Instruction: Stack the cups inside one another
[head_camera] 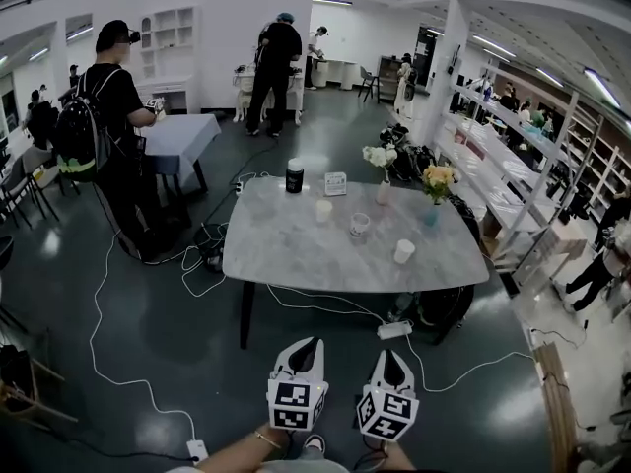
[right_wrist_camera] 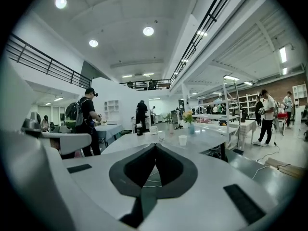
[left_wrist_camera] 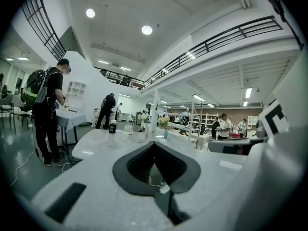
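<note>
Three cups stand apart on the grey marble table [head_camera: 286, 254]: a white cup [head_camera: 323, 211] toward the back, a clear patterned cup [head_camera: 360, 227] in the middle, and a white cup [head_camera: 404, 251] near the right front. Both grippers hover over the floor, well short of the table's near edge. My left gripper [head_camera: 315, 344] and right gripper [head_camera: 390, 356] point at the table side by side, jaws together with nothing between them. In the right gripper view two white cups [right_wrist_camera: 182, 140] [right_wrist_camera: 161, 135] show beyond the shut tips [right_wrist_camera: 155, 145]. The left gripper [left_wrist_camera: 154, 143] tips also meet.
A black jar [head_camera: 294, 175], a small card [head_camera: 335, 183] and two flower vases [head_camera: 383, 187] [head_camera: 435, 205] stand at the table's back. Cables [head_camera: 325, 304] trail on the floor under the table. A person with a backpack [head_camera: 104, 126] stands left by another table [head_camera: 182, 136]; shelves [head_camera: 513, 156] line the right.
</note>
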{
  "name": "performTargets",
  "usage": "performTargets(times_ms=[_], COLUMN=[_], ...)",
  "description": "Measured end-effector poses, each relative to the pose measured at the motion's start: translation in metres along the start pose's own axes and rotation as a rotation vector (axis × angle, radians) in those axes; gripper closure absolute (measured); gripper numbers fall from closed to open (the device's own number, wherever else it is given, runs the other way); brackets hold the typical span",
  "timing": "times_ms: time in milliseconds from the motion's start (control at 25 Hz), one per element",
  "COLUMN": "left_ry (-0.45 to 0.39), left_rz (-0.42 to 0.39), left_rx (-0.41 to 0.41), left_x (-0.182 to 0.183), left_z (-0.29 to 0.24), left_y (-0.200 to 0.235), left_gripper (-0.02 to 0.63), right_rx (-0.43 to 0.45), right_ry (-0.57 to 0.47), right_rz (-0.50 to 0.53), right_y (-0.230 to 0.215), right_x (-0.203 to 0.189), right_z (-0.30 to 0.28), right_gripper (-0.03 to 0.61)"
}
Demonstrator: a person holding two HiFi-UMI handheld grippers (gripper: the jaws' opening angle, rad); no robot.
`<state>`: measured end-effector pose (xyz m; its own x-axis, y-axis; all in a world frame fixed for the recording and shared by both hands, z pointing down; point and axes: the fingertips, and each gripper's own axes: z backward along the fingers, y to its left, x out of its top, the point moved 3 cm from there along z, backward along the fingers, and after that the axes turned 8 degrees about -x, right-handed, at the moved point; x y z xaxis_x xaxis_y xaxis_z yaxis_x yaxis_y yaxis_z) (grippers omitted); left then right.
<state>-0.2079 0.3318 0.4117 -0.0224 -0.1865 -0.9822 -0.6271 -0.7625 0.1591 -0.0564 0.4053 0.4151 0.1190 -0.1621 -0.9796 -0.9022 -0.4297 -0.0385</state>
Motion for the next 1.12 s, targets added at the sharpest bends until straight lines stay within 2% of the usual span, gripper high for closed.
performTargets(times_ms=[440,600,720,920,1120], left_ry=[0.009,0.018,0.022,0.049,0.066], left_rz=[0.016,0.019,0.018,0.014,0.0], left_rx=[0.032,0.044,0.054,0.075,0.095], left_x=[0.005,0.005,0.004,-0.003,0.002], left_z=[-0.103,-0.134,-0.15,-0.167,-0.179], left_y=[0.01,0.012,0.017,0.022,0.041], left_gripper=[0.609,0.609,0.609,0.609,0.609], right_rx=[-0.002,0.0,0.009,0.069,0.066], right_ry=[0.001,0.005,0.008,0.044,0.071], right_rz=[0.019,0.056,0.055,-0.007,-0.009], right_y=[-0.046,-0.059,-0.066,-0.073,-0.067], right_x=[0.019,0.021,0.022,0.016,0.013], right_z=[-0.103,-0.132,-0.152,-0.174,-0.195], right_gripper=[0.574,0.574,0.574,0.574,0.574])
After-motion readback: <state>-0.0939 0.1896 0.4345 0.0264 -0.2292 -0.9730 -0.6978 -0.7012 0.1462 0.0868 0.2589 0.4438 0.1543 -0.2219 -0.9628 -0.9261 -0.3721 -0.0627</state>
